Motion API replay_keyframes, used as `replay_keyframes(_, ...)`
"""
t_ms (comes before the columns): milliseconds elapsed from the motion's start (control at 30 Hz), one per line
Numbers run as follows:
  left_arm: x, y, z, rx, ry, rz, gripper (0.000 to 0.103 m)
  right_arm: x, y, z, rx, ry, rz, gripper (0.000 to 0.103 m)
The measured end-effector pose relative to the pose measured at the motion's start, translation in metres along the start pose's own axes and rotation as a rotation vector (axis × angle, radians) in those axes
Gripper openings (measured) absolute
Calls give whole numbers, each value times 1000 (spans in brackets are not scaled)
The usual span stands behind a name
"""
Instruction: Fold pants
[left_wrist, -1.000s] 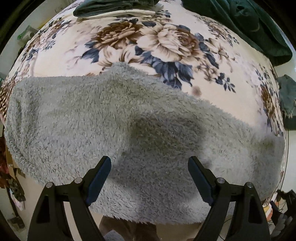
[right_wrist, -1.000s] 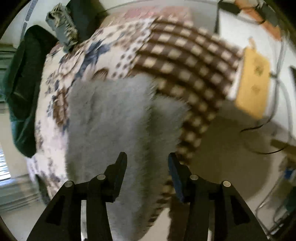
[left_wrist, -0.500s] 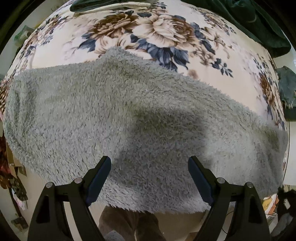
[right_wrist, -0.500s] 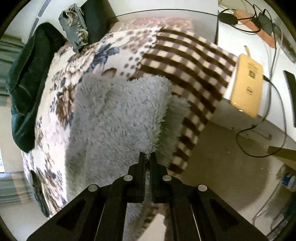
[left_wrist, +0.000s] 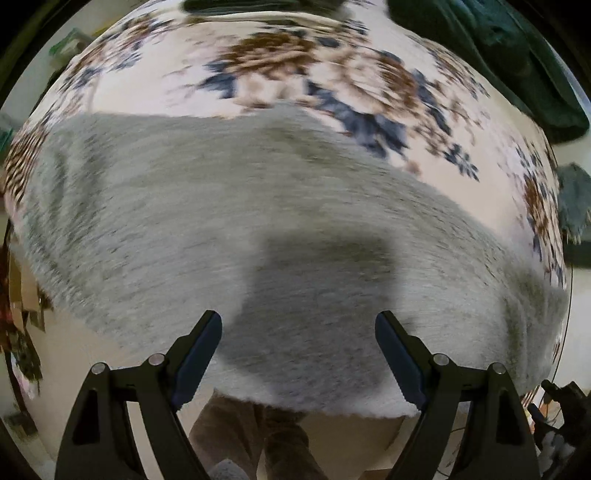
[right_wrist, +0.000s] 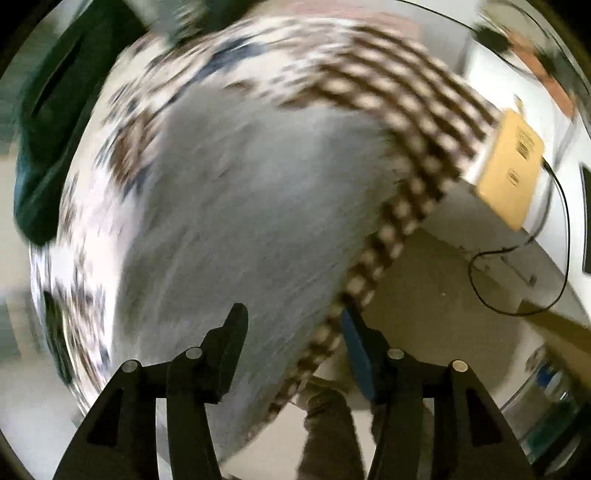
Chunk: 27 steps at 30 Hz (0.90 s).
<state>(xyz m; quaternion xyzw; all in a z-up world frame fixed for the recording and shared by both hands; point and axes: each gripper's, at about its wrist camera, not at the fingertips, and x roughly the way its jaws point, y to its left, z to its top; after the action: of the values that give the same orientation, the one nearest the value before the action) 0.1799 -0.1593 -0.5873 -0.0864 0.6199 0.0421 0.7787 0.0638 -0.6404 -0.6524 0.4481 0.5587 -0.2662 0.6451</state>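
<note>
Grey fleece pants (left_wrist: 258, 221) lie spread flat on the bed, on a cream floral blanket (left_wrist: 295, 74), with their near edge hanging slightly over the bed's side. Both views are motion-blurred. Left hand-held gripper (left_wrist: 297, 325) hangs above the pants, pointing steeply down, jaws wide apart with nothing between them; its shadow falls on the fleece just ahead. Right hand-held gripper (right_wrist: 291, 321) is above the end of the pants (right_wrist: 240, 221) beside a brown-and-cream checked blanket (right_wrist: 406, 110); its jaws are opening, partway apart, and the pads press on nothing. The checked blanket's hanging edge shows in the gap, well below the pads. A dark green garment (left_wrist: 498, 55) lies at the far side of the bed. A yellow padded envelope (right_wrist: 513, 162) and a black cable (right_wrist: 517, 258) lie off the bed to the right. The person's brown trouser legs (left_wrist: 258, 435) show below.
</note>
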Motion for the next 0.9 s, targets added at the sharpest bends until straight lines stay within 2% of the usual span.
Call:
replay_keyframes(133,-14,56,-1,-119,-20,17,84,17,96,-55,-276,120,-1,55)
replay_keyframes(200,-18,91,-3,-187,-33,31,84,33,165,-97,-453,205,20,55)
replay_keyframes(300,-23,159,-3,-326,-58,71,84,47,250,-152,-651,282,76,55)
replay_keyframes(400,-23,221,4,-445,-79,96,84,64,333,-211,-786,358,113,55)
replay_keyframes(500,-28,277,19,-559,-127,59,84,82,394,-258,-854,409,95,55)
replay_keyframes(600,-17,312,45,-570,-118,14,84,96,444,-298,-930,429,77,55)
replay_keyframes(733,4,332,66,-554,-83,-112,84,116,508,-343,-1001,452,56,55)
replay_keyframes(800,10,335,70,-543,-99,-163,60,132,541,-366,-1019,471,61,55)
replay_keyframes(833,10,336,70,-542,-117,-201,22,137,558,-384,-1040,485,62,55)
replay_keyframes(867,10,338,70,-537,-137,-224,16,143,570,-396,-1057,494,60,55)
replay_keyframes(900,8,341,71,-535,-156,-235,15,149,582,-411,-1084,505,55,55)
